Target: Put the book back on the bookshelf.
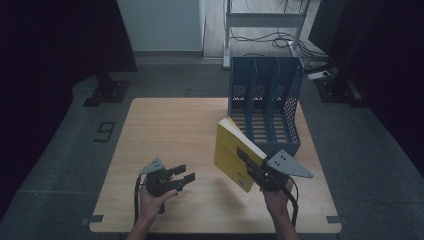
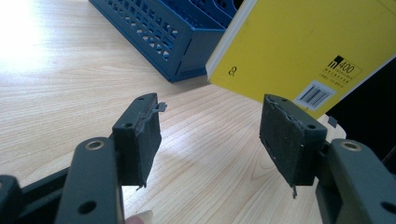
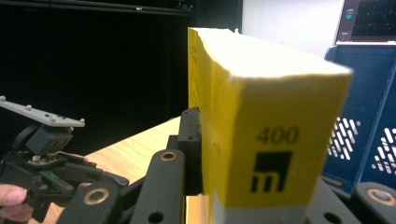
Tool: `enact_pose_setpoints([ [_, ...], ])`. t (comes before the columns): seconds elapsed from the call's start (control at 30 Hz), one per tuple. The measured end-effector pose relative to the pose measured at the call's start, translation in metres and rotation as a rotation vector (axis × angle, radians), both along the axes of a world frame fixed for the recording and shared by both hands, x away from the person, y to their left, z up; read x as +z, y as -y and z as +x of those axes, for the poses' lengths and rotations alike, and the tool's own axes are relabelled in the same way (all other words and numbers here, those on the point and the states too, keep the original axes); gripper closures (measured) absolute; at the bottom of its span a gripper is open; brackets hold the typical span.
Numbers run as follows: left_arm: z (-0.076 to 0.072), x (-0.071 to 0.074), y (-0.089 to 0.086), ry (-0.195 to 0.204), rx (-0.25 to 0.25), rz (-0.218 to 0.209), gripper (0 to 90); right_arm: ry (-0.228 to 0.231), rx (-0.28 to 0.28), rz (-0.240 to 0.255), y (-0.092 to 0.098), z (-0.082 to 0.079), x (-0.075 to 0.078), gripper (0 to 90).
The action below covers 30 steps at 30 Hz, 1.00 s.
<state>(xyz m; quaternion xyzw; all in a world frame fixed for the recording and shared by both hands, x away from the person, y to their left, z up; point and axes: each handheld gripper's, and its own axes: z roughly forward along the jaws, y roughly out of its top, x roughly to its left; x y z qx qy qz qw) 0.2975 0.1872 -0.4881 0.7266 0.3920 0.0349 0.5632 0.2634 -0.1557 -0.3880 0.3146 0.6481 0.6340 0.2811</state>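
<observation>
right gripper: clamped on thick yellow paperback book, raised off wooden table | blue slotted plastic file rack: just beyond | left gripper: spread, empty, apart

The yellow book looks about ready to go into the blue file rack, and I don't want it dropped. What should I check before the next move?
1. Grip: the right claw is shut on the yellow book, pads on both covers. Ok.
2. Book off the table: held tilted above the wood. Ok.
3. Blue file rack: lying on its back, slots open. Ok.
4. Slots free: no papers seen inside in the high view. Ok.
5. Left claw: open, holding nothing, well apart from the book. Ok.
6. Whether the thick book fits one slot: cannot tell.
</observation>
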Motion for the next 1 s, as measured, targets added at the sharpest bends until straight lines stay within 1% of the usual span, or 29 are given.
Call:
enact_pose_setpoints([
  [0.23,0.001,0.0,-0.001,-0.007,0.003,0.004,38.1,0.004,-0.015,0.016,0.0,0.006,0.008,74.6],
  [0.47,0.001,-0.002,-0.001,-0.015,0.006,0.008,38.1,0.008,-0.031,0.02,0.001,0.01,0.014,74.5],
  [0.57,0.001,-0.002,-0.002,-0.012,0.021,0.004,38.3,0.001,-0.028,0.039,0.003,0.011,0.019,74.5],
  [0.67,0.001,-0.002,-0.003,-0.015,0.029,0.0,38.4,0.005,-0.026,0.05,0.005,0.012,0.023,74.5],
  [0.77,0.001,-0.003,-0.003,-0.016,0.03,-0.001,38.3,0.015,-0.041,0.051,0.006,0.013,0.027,74.5],
  [1.0,0.001,-0.004,-0.002,-0.02,0.029,0.001,38.3,0.013,-0.076,0.054,0.012,0.021,0.033,74.5],
])
